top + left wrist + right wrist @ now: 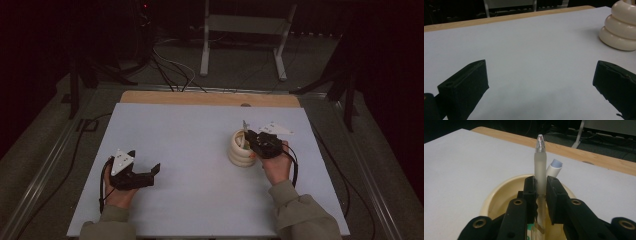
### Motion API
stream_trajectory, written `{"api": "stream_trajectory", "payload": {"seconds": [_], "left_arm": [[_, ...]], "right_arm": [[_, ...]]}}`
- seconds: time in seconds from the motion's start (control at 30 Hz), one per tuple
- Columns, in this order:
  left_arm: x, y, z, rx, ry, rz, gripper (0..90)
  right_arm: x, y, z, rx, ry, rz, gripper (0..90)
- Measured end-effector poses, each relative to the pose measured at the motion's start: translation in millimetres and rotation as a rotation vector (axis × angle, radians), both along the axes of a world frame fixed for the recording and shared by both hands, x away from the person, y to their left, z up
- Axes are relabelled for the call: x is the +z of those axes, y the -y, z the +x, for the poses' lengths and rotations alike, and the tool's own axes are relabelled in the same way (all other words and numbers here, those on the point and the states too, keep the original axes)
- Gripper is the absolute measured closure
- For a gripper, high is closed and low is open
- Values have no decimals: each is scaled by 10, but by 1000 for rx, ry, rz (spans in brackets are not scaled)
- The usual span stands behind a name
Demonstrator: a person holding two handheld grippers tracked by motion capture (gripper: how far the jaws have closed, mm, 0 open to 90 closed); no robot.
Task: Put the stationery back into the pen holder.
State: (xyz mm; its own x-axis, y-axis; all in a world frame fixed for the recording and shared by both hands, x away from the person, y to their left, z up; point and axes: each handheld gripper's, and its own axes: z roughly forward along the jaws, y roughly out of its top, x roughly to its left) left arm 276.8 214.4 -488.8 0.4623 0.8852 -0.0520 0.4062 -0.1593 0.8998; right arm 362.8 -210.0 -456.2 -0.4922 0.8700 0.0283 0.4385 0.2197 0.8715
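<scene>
Right jaws clamped on pen over holder

Right gripper pinches an upright frosted pen, no legible writing, inside the cream ribbed holder, right of centre. Left gripper, lower left, jaws spread, empty.
</scene>
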Motion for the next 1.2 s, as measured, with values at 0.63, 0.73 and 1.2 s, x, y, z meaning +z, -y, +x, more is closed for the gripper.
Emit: {"api": "stream_trajectory", "payload": {"seconds": [0.63,0.73,1.2], "left_arm": [[-1,2,2,-2,0,1,6],[1,-2,-1,1,1,-2,6],[30,-70,-12,28,10,-14,5]], "right_arm": [[9,-22,-24,16,-1,24,711],[24,-4,-38,7,14,34,553],[88,110,-48,-28,-32,31,138]]}}
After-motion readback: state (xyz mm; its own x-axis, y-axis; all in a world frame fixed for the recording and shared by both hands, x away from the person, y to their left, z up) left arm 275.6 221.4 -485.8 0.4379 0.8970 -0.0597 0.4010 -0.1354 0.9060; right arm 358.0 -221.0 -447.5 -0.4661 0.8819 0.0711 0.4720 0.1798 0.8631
